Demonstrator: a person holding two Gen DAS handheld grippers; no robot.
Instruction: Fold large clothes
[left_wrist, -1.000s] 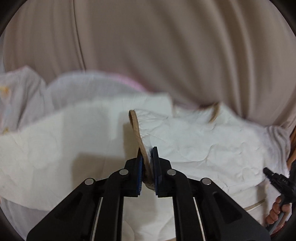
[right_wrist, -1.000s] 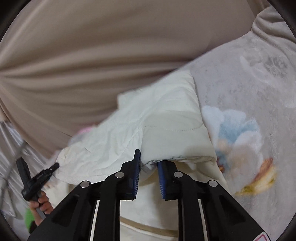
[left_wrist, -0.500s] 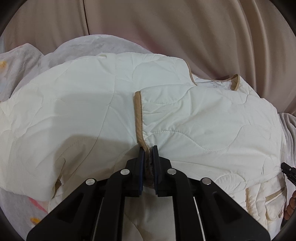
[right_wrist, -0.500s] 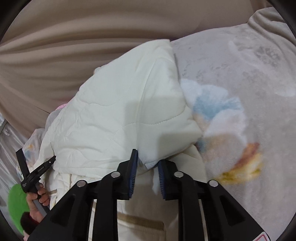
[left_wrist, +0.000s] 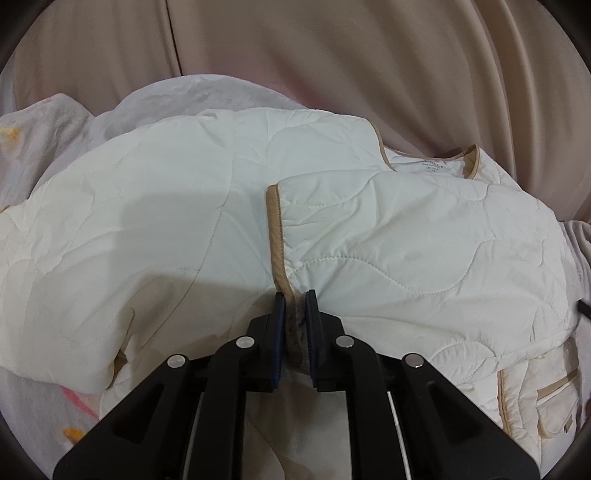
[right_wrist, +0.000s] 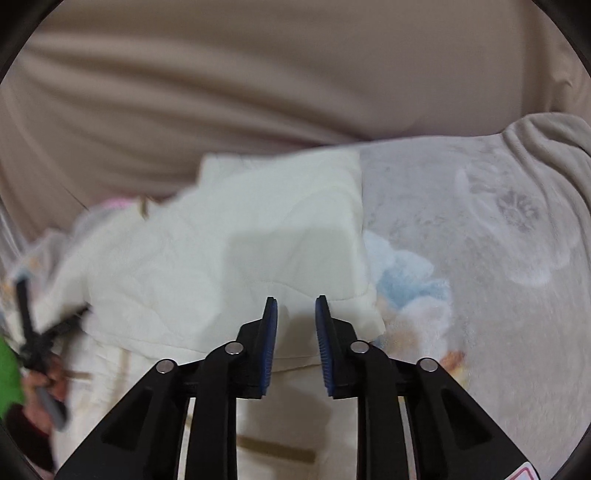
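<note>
A cream quilted jacket (left_wrist: 406, 240) with tan trim lies spread on a blanket, both sleeves folded over its body. My left gripper (left_wrist: 293, 295) holds the tan-edged sleeve cuff (left_wrist: 275, 229) down against the jacket. The cuff fabric fills the gap between the pads, and the jaws are opening. In the blurred right wrist view the jacket (right_wrist: 258, 251) lies under my right gripper (right_wrist: 295, 301). Its jaws stand apart above the folded sleeve edge with nothing between them, and they are closing. A hand holds the left gripper (right_wrist: 33, 332) at that view's left edge.
The floral fleece blanket (right_wrist: 480, 240) covers the surface around the jacket, and it also shows in the left wrist view (left_wrist: 44, 122). A beige curtain (left_wrist: 332, 55) hangs close behind. The jacket's tan-trimmed pocket (left_wrist: 554, 406) is at the lower right. Something green (right_wrist: 9, 373) sits at the left edge.
The left gripper came down and laid the raised sleeve cuff flat on the jacket. The right gripper let go of the folded sleeve edge, and its view rolled.
</note>
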